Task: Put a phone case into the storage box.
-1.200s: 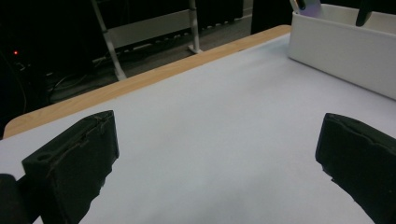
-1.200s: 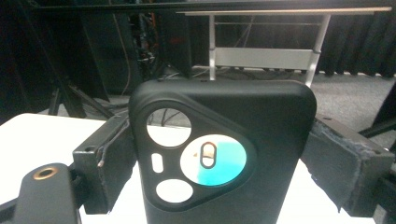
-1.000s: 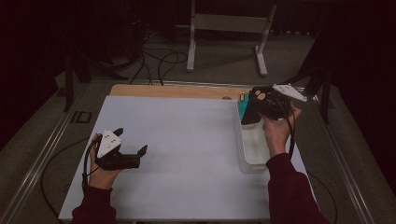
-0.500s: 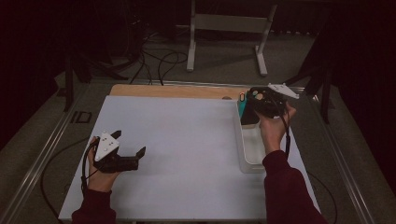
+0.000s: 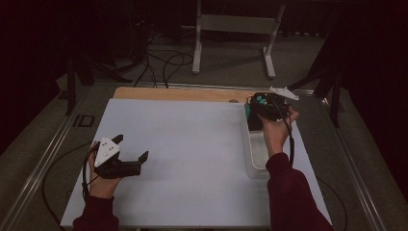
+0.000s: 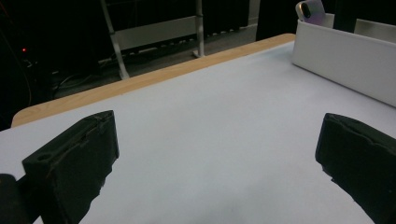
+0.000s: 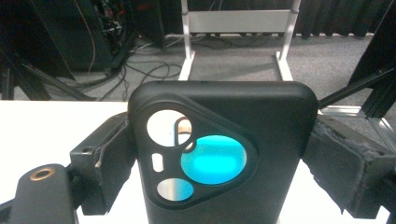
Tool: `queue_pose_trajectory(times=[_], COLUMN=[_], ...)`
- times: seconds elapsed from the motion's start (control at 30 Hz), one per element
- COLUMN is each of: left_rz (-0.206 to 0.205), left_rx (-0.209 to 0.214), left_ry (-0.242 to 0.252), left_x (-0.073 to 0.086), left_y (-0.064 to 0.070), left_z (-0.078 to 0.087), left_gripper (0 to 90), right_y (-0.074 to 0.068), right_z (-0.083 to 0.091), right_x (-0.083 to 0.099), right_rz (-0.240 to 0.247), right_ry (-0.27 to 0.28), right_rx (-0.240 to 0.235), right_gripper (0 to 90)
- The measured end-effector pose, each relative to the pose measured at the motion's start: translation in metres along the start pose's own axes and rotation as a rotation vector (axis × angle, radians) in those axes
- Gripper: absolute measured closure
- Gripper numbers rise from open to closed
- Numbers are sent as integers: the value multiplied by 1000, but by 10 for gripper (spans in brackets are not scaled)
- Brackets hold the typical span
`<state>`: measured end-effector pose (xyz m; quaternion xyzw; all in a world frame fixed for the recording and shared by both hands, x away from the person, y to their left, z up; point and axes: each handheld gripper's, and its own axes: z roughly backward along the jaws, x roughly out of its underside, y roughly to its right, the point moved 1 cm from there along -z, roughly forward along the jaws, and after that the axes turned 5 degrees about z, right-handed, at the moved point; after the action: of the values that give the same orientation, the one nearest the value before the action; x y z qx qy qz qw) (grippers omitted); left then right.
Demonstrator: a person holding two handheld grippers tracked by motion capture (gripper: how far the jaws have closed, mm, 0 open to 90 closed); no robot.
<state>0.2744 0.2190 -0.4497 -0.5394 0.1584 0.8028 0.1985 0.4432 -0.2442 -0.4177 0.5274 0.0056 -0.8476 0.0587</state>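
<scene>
Phone case (image 7: 224,158) clamped upright in right tongs (image 7: 219,154); left tongs (image 6: 210,163) spread wide, idle

text: none legible | labels: none | numbers: none

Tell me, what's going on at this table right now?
A person works with a gripper in each hand. The right gripper has its jaws shut on a black phone case with a triangular camera cutout, holding it upright above the far end of a white bin at the right side of the white table. The left gripper, jaws open and holding nothing, sits low over the table's near left. A second phone pokes out of the bin.
</scene>
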Motion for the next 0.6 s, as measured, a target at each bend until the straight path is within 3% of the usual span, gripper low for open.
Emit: queue_pose_trajectory(times=[0.37, 0.6], left_rz=[0, 2], left_rx=[7, 7], left_ry=[7, 10], left_x=[-1, -1], left_y=[2, 2], left_z=[0, 0], left_gripper=[0, 0], right_y=[-5, -5], right_z=[-23, -31], right_x=[11, 11], right_rz=[12, 23], right_ry=[-108, -117], right_rx=[28, 39], right_gripper=[123, 120])
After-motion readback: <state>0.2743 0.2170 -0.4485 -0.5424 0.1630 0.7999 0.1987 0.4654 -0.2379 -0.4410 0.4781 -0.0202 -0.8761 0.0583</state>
